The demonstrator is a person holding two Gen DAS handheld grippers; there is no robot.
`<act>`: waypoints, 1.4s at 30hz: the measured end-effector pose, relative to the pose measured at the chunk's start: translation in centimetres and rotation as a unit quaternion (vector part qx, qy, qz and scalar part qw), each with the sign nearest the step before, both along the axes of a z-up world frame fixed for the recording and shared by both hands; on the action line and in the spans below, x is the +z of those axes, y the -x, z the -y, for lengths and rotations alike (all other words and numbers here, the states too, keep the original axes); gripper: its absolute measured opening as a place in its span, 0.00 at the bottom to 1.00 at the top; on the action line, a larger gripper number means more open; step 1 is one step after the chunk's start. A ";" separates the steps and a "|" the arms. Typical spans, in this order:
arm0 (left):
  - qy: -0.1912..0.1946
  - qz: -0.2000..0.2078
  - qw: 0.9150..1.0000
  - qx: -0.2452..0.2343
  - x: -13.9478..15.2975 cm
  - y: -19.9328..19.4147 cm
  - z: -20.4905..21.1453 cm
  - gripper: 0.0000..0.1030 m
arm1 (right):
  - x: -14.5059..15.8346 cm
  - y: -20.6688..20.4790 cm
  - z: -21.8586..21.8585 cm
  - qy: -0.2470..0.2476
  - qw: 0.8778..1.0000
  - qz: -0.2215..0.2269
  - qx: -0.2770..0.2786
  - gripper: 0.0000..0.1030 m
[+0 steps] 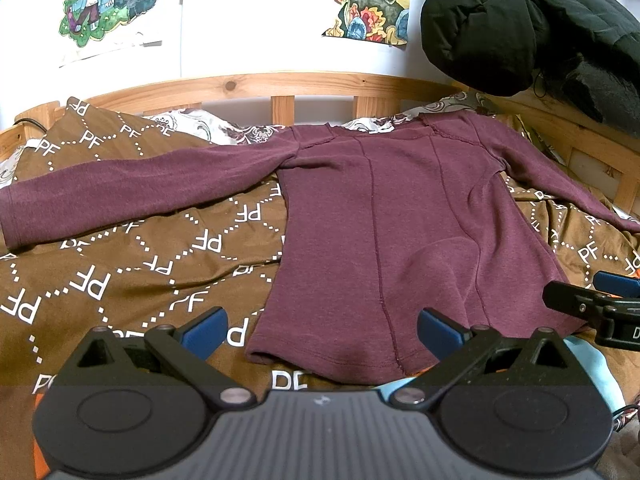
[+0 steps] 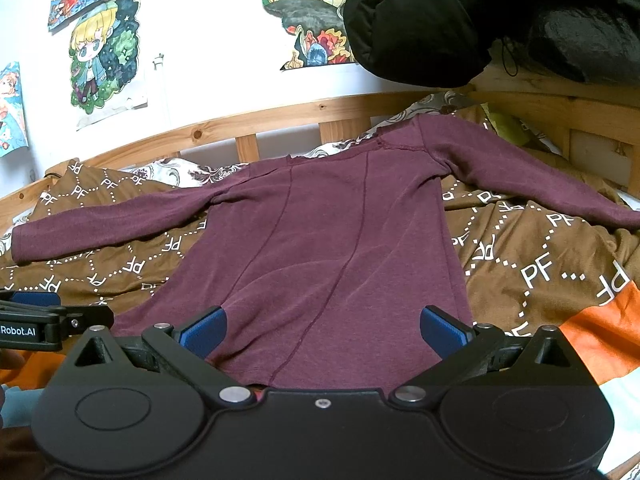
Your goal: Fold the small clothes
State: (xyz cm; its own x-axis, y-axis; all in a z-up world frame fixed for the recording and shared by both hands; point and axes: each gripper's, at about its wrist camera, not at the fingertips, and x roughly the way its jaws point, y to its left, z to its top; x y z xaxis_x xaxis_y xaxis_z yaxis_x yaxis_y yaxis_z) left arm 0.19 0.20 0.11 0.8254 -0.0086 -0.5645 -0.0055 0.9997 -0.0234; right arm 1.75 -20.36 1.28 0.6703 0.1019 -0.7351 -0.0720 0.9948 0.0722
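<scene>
I found the maroon long-sleeved top (image 1: 400, 220) spread flat on the brown PF-print blanket (image 1: 132, 276), sleeves out left and right, and judged my left claw (image 1: 322, 334) and right claw (image 2: 322, 332), both spread wide with nothing held, should pinch the near hem corners evenly.

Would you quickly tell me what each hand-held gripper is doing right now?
Left hand-held gripper: open, holding nothing, at the hem of the maroon long-sleeve top.
Right hand-held gripper: open, holding nothing.
</scene>
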 end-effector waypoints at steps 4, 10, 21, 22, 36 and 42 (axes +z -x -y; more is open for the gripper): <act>0.000 0.000 1.000 0.000 0.0 0.1 0.0 1.00 | 0.0 0.0 0.0 0.000 1.000 0.000 0.000 1.00; 0.000 0.000 1.000 0.000 0.0 0.1 0.0 1.00 | -0.1 0.0 0.0 -0.001 1.000 0.000 -0.001 1.00; 0.001 0.000 1.000 0.001 0.0 0.1 0.0 0.99 | -0.1 0.0 0.0 -0.002 1.000 -0.001 0.000 1.00; 0.001 0.000 1.000 0.001 0.0 0.1 0.0 0.99 | -0.1 0.0 0.0 -0.002 1.000 -0.001 0.000 1.00; 0.002 -0.002 1.000 0.000 0.1 0.1 -0.2 1.00 | 0.0 0.0 0.0 -0.003 1.000 -0.001 -0.001 1.00; 0.002 -0.002 1.000 0.000 0.0 0.1 -0.2 1.00 | -0.1 0.1 -0.2 -0.003 1.000 -0.002 -0.001 1.00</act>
State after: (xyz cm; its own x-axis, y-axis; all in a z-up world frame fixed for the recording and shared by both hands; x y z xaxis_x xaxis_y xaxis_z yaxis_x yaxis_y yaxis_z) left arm 0.09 0.39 0.15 0.8228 -0.0101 -0.5682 -0.0063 0.9996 -0.0269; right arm 1.62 -20.18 1.19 0.6678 0.1052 -0.7369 -0.0700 0.9945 0.0785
